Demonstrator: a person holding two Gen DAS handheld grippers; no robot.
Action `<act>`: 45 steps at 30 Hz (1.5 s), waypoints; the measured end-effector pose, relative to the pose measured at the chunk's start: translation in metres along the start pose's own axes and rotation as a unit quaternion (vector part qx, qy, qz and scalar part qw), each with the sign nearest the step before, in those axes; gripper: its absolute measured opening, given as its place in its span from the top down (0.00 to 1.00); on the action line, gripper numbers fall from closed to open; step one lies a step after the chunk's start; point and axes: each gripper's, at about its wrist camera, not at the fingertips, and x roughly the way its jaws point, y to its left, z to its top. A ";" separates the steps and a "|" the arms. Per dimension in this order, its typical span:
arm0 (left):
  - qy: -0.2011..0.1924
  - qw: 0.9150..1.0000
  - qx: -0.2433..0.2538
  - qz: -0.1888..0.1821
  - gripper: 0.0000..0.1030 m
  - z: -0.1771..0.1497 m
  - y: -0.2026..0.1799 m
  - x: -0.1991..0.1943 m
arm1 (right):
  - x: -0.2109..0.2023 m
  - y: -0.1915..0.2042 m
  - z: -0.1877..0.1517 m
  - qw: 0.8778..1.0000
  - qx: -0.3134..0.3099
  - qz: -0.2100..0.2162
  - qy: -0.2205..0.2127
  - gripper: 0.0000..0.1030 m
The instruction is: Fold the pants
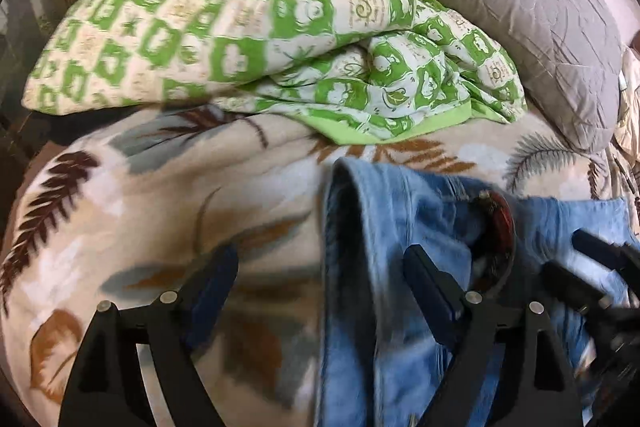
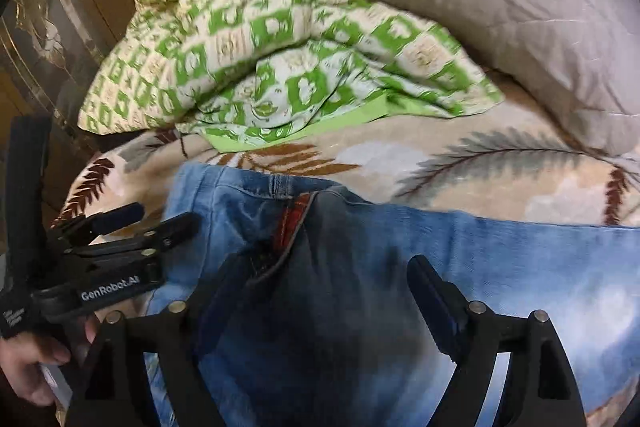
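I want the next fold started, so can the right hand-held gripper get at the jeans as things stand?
Probably yes. The right hand-held gripper hangs open directly over the jeans, which lie on the leaf-print blanket with nothing covering them. The left hand-held gripper sits off to the side.

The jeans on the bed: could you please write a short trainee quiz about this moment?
1. True or false: the left gripper has its jaws clamped on the jeans.
2. What lies directly behind the jeans on the leaf-print blanket? A) a red towel B) a green checked quilt C) a cardboard box
3. Fill in: the right gripper hangs over the jeans with its jaws ____.

Key: 1 false, both fingers stand wide apart, pressing on nothing; 2 B, with a grey pillow to its right; 3 open.
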 end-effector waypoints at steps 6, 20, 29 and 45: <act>-0.011 1.000 0.007 0.001 0.17 -0.035 0.007 -0.059 | -0.071 -0.014 -0.022 0.999 -0.021 -0.005 -0.033 0.18; -0.024 0.991 0.122 -0.054 0.17 -0.076 -0.143 -0.128 | -0.239 -0.165 -0.107 0.991 0.053 -0.095 -0.075 0.18; -0.027 0.979 0.169 -0.112 0.17 -0.065 -0.279 -0.110 | -0.270 -0.261 -0.123 0.981 0.087 -0.157 -0.068 0.18; 0.003 0.937 0.333 -0.105 0.17 0.024 -0.383 0.029 | -0.117 -0.371 -0.013 0.985 0.079 -0.149 0.028 0.18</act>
